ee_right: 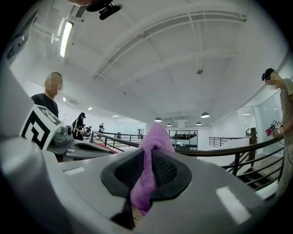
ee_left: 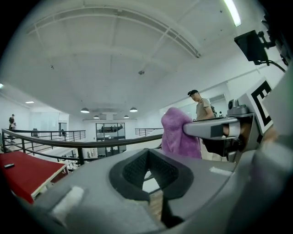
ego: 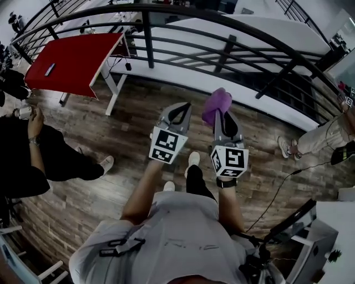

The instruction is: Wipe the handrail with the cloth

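A black curved handrail (ego: 183,8) runs across the far side of the landing, well ahead of both grippers. My right gripper (ego: 222,115) is shut on a purple cloth (ego: 216,104), which bunches up past the fingertips. In the right gripper view the cloth (ee_right: 153,139) is pinched between the dark pads of the right gripper (ee_right: 151,151), and the handrail (ee_right: 229,150) is behind it. My left gripper (ego: 181,111) is beside it on the left, shut with nothing in it. The left gripper view shows the left gripper (ee_left: 149,151) with its jaws together, the cloth (ee_left: 178,135) at its right and the handrail (ee_left: 46,141) beyond.
A red table (ego: 72,55) stands at the far left by the railing. One person (ego: 33,161) in black stands at the left and another person (ego: 321,136) at the right. A cable (ego: 277,188) lies on the wooden floor. White equipment (ego: 327,233) fills the lower right.
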Tool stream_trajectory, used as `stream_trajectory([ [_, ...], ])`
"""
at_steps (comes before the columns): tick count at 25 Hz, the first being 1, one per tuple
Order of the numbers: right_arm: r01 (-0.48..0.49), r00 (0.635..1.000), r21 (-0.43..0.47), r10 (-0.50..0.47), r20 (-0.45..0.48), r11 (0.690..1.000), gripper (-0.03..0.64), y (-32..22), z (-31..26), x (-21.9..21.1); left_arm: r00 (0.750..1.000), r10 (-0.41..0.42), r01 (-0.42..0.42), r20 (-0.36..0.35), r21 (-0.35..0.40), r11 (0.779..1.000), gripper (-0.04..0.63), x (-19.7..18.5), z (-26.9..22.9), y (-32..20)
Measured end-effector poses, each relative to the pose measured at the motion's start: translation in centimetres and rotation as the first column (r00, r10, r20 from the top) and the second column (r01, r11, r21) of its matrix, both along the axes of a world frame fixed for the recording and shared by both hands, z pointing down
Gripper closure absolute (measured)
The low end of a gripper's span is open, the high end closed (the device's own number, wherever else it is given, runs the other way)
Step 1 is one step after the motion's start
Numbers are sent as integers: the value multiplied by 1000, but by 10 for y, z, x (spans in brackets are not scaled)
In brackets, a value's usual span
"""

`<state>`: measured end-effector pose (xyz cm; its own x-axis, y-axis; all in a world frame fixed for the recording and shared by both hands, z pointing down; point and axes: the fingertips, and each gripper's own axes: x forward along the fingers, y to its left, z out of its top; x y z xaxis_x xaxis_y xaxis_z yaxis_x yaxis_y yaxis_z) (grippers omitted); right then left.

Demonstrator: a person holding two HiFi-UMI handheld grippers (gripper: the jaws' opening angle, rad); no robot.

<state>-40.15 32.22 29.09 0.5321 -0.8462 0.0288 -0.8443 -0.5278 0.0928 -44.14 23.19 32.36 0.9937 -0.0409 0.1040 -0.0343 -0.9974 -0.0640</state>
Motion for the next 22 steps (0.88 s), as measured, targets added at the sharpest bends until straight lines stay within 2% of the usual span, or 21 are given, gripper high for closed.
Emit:
stream_trajectory([
  [6,24,1000,14,-24,15,1000,574,-41,0,64,1000,-17,16,7,29,999,603,54,-1,-34],
  [12,99,995,76,-99,-5,992,574,-88,-25,139,991,-122,124,-55,35,992,603,124,-28,-90],
  [19,125,992,61,-124,-25,990,574,-108,-27,173,988,-138,140,-73,23,990,602,160,-35,-108],
  [22,147,989,56,-148,12,988,574,-116,-16,205,985,-167,169,-51,28,985,601,185,-30,-114],
])
